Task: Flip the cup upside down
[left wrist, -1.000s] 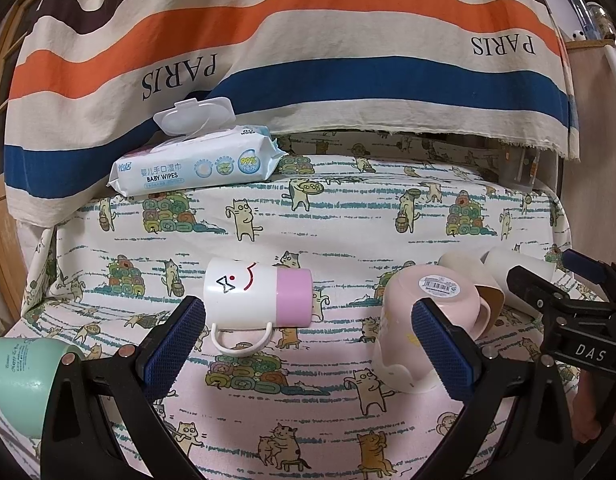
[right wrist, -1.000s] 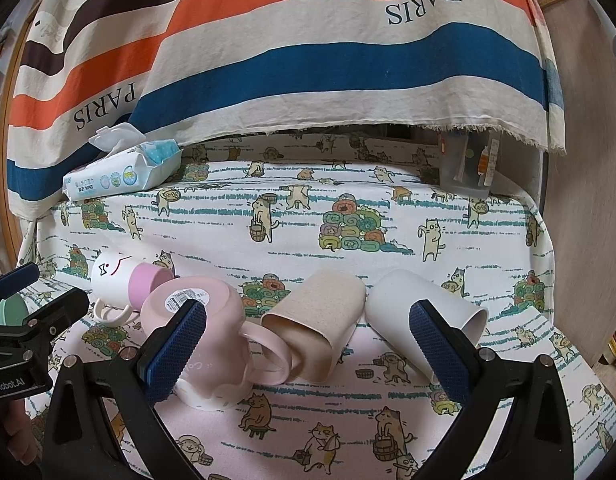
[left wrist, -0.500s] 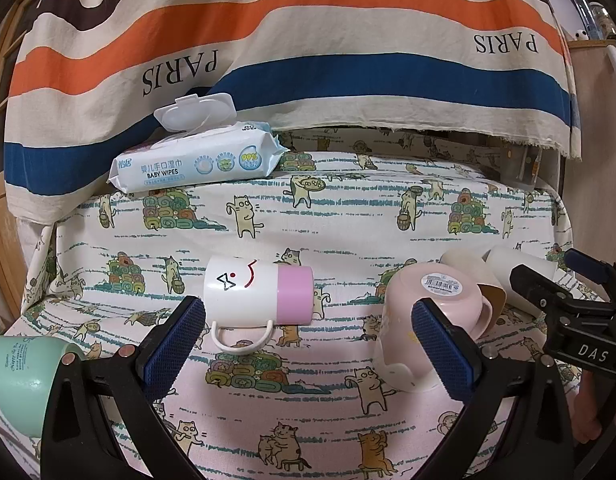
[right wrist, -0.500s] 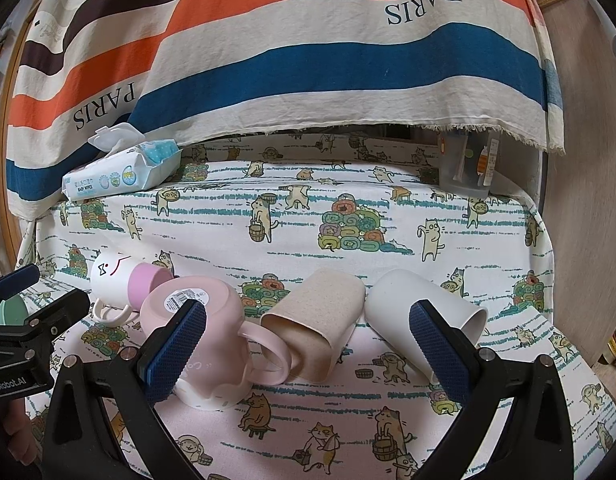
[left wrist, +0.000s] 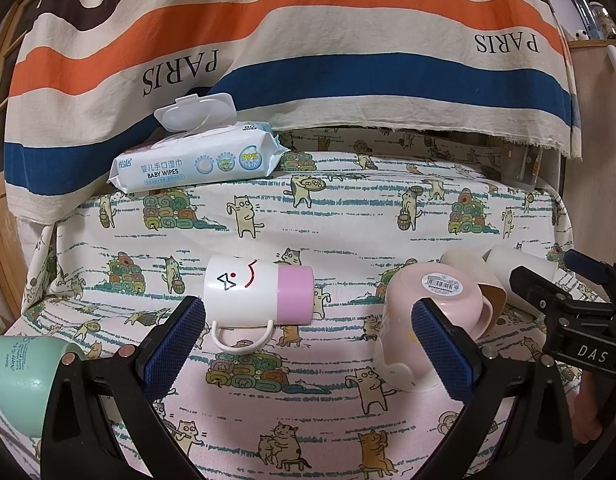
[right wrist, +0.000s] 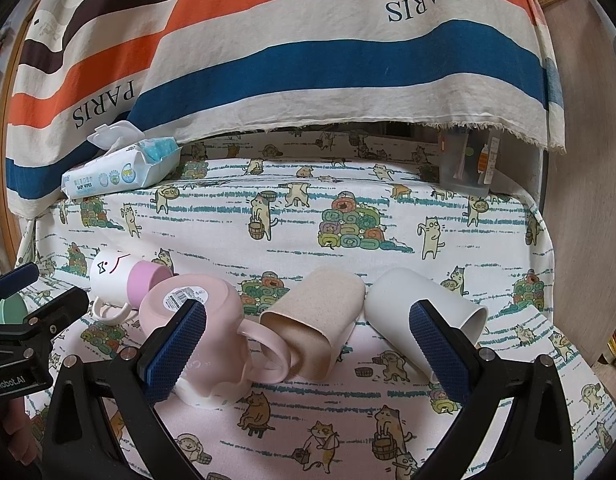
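Several cups lie on their sides on the cat-print cloth. A white and pink mug (left wrist: 259, 294) with a drawn face lies ahead of my left gripper (left wrist: 308, 344), which is open and empty. A pale pink mug (left wrist: 428, 320) lies tilted to its right, base label showing; it also shows in the right wrist view (right wrist: 203, 328). A beige cup (right wrist: 316, 328) and a white cup (right wrist: 424, 308) lie ahead of my right gripper (right wrist: 308, 344), which is open and empty. A mint green cup (left wrist: 23, 376) lies at the far left.
A pack of baby wipes (left wrist: 195, 160) with its lid open sits at the back left. A striped PARIS cloth (left wrist: 308, 60) hangs behind. A clear container (right wrist: 466, 168) stands at the back right. A wooden panel (right wrist: 580, 200) borders the right side.
The left wrist view has shifted slightly, so the scene sits a little lower. The cups have not moved. The right gripper has stayed still.
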`<act>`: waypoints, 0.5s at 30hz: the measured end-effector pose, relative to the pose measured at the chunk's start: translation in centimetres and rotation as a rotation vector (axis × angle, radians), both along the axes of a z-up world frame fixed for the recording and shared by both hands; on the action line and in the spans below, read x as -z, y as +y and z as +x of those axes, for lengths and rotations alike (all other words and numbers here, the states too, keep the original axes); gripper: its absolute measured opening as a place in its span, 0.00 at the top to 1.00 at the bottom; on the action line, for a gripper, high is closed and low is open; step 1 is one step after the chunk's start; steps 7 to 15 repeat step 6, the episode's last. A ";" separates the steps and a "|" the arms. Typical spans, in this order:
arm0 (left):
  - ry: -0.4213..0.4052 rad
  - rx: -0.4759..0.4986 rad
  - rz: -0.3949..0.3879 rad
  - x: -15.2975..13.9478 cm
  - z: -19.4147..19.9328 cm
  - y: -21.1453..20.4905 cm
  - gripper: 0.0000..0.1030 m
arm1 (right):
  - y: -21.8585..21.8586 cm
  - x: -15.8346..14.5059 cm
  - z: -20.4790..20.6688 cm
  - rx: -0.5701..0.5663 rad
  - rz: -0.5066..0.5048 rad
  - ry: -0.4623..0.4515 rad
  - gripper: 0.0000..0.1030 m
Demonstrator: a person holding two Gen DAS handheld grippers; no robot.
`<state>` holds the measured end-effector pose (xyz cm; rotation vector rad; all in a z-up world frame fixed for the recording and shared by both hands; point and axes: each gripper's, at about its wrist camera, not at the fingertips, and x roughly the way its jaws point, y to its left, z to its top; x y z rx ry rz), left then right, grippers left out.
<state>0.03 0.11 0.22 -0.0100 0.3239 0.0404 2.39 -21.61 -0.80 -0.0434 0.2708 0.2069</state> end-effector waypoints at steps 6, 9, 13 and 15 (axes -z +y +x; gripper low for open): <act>-0.003 0.001 0.003 0.0 0.0 0.0 0.01 | 0.0 -0.1 0.0 -0.001 -0.001 0.000 0.01; -0.003 0.001 0.003 0.0 0.0 0.0 0.01 | 0.0 -0.1 0.0 -0.001 -0.001 0.000 0.01; -0.003 0.001 0.003 0.0 0.0 0.0 0.01 | 0.0 -0.1 0.0 -0.001 -0.001 0.000 0.01; -0.003 0.001 0.003 0.0 0.0 0.0 0.01 | 0.0 -0.1 0.0 -0.001 -0.001 0.000 0.01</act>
